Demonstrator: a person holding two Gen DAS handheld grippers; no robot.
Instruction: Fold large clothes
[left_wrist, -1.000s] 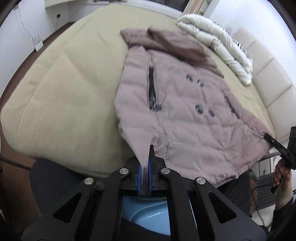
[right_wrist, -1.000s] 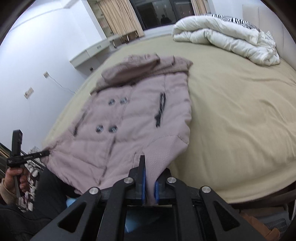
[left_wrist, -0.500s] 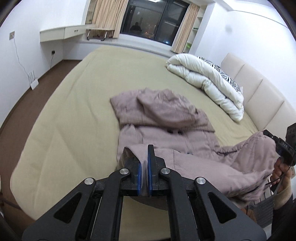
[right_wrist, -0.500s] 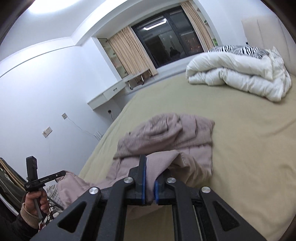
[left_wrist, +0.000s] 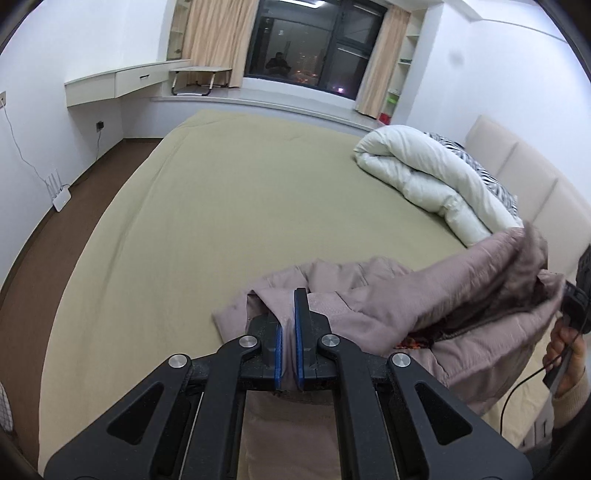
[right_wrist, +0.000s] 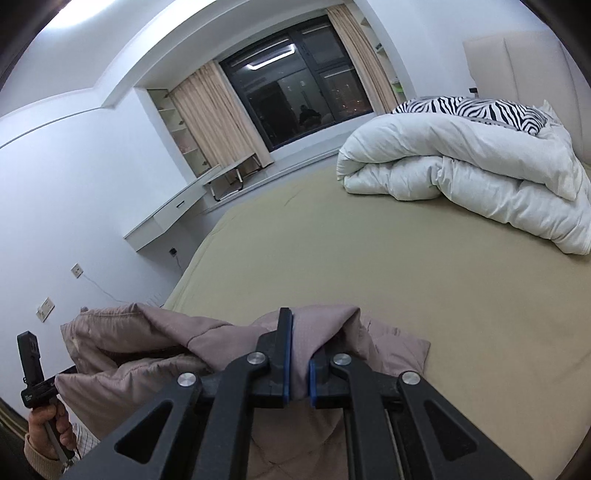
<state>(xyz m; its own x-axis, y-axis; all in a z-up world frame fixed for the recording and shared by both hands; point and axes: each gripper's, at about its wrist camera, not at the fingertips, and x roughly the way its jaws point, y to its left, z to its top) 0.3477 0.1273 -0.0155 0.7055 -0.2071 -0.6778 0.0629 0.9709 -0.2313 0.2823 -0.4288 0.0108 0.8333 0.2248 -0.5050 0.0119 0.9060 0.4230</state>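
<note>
A mauve padded coat (left_wrist: 424, 299) hangs bunched between my two grippers, low over the near part of the beige bed (left_wrist: 258, 206). My left gripper (left_wrist: 288, 325) is shut on a corner of the coat's hem, the fabric pinched between its blue pads. In the right wrist view the same coat (right_wrist: 147, 339) stretches off to the left, and my right gripper (right_wrist: 297, 354) is shut on another hem corner. Most of the coat's body is hidden under the folded-over fabric.
A rolled white duvet (left_wrist: 436, 184) with a zebra-print pillow (right_wrist: 469, 107) lies by the padded headboard (left_wrist: 524, 184). A wall desk (left_wrist: 122, 81) and a dark window (left_wrist: 310, 44) are at the far end. A router (left_wrist: 61, 197) stands on the brown floor at left.
Both grippers have lifted the coat's hem off the bed's near edge and carried it forward over the coat. The flat, spread coat is now doubled over and bunched.
</note>
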